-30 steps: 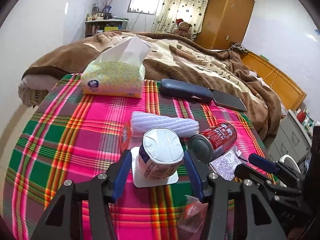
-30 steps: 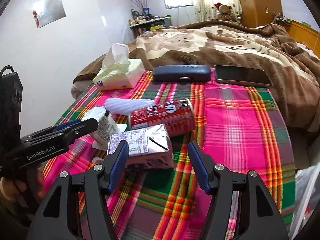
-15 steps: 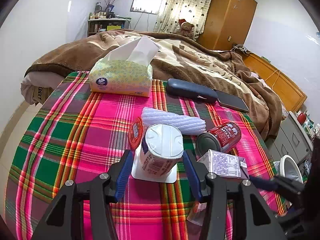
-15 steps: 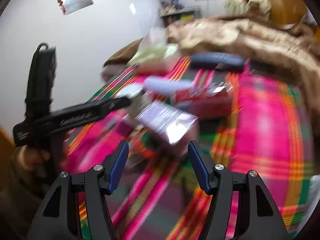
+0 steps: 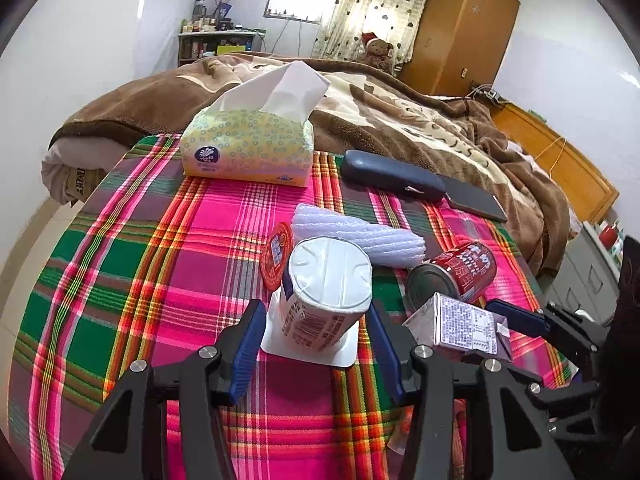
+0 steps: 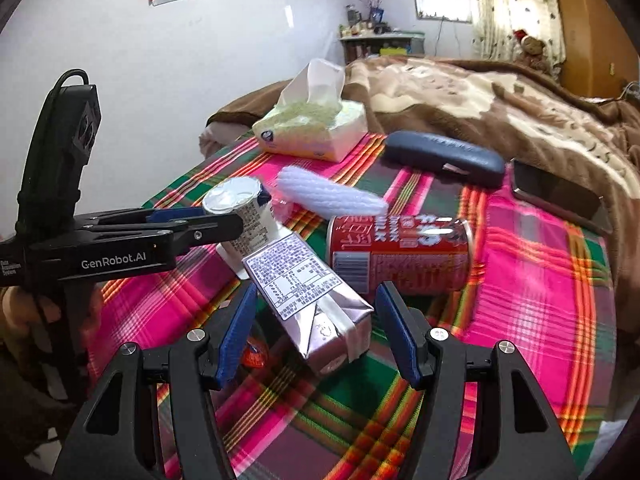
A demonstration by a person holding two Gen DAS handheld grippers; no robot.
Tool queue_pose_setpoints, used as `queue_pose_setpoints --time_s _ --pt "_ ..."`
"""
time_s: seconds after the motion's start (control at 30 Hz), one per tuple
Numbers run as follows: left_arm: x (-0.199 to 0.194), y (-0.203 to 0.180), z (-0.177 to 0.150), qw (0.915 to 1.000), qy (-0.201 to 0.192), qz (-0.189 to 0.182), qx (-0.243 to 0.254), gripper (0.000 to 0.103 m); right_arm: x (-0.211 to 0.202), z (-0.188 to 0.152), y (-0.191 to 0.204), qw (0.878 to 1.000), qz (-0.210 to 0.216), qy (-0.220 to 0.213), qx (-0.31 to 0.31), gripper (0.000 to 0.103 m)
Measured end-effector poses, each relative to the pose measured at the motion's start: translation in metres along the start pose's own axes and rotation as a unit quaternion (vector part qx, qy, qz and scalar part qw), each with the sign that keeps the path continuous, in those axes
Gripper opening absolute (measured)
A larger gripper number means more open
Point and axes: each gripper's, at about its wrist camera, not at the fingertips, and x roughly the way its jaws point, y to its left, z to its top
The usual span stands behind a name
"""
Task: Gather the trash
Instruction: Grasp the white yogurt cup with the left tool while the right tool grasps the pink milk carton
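The cup (image 5: 326, 300) hides most of the red lid (image 5: 276, 254) behind it and part of the foam sleeve (image 5: 360, 236). The carton (image 6: 308, 300) covers the can's (image 6: 400, 252) lower edge. A small orange scrap (image 6: 254, 356) beneath the carton is unidentifiable. Shelf items (image 5: 208, 26) are too small to tell.

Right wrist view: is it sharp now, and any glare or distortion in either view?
Right wrist view: sharp; the silver carton reads clearly, with sheen on its foil. Left wrist view: sharp too, though the window blows out. Both show strong fisheye bending and dark corners.
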Motion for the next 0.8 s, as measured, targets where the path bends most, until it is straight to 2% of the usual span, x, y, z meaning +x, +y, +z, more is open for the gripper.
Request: queue_pose_setpoints --time_s 0.3,0.47,0.63,0.8 --pt "0.011 0.002 0.004 0.9999 0.005 -0.004 -0.008 0.052 0.005 -0.005 0.002 1.000 0.016 0.007 0.021 0.063" --pt "0.013 0.000 0.005 1.0000 0.000 0.001 -0.002 0.052 0.004 -0.007 0.002 0.999 0.014 0.005 0.031 0.044" --pt "0.015 -0.006 0.004 1.0000 0.005 -0.001 0.007 0.043 -0.002 -0.008 -0.001 0.999 0.015 -0.007 0.042 0.041" --pt "0.006 -0.009 0.001 0.9999 0.001 0.002 0.010 0.042 -0.011 -0.011 0.000 0.999 0.016 -0.016 0.043 0.040"
